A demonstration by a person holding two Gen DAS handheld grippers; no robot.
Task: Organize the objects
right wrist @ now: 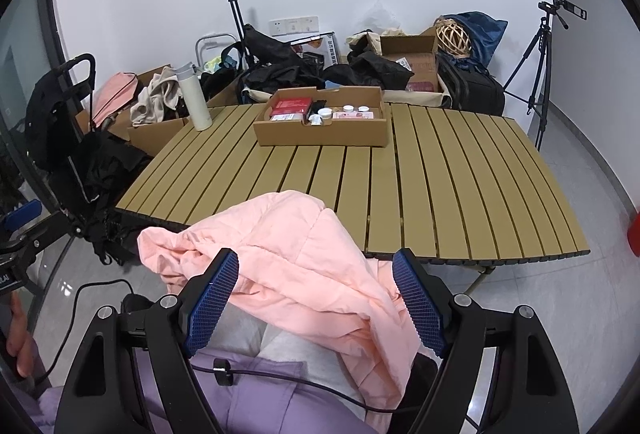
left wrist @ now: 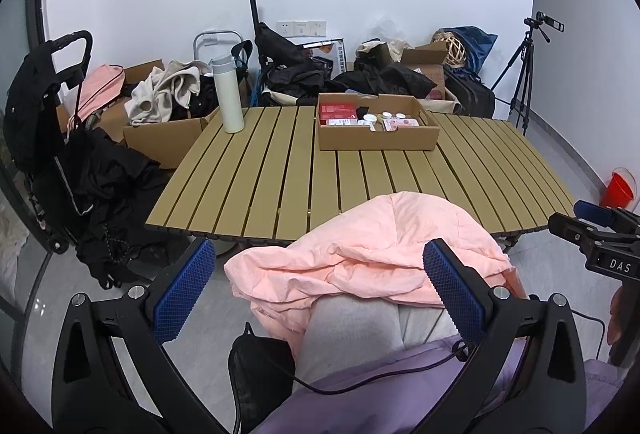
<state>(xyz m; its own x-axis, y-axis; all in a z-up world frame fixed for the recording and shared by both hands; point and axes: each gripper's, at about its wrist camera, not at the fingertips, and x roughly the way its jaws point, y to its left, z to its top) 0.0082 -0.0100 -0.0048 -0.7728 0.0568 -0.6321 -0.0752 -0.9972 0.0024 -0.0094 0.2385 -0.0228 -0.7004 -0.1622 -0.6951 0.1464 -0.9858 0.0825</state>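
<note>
small items sit inside my cardboard box (left wrist: 376, 137) on the worktop (left wrist: 280, 185); both grippers (left wrist: 320, 290) (right wrist: 316, 298) spread, empty; either stage.

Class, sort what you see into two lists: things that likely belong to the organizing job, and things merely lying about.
Likely part of the job:
pink jacket on the person's lap
cardboard tray of small items
white bottle
slatted table
open left gripper
open right gripper

Lying about:
tripod
red bucket
wicker ball

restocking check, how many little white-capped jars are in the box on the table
3 show: two side by side at the back of the cardboard box, jars and, one larger near the middle. Others may be hidden behind the wall.
</note>
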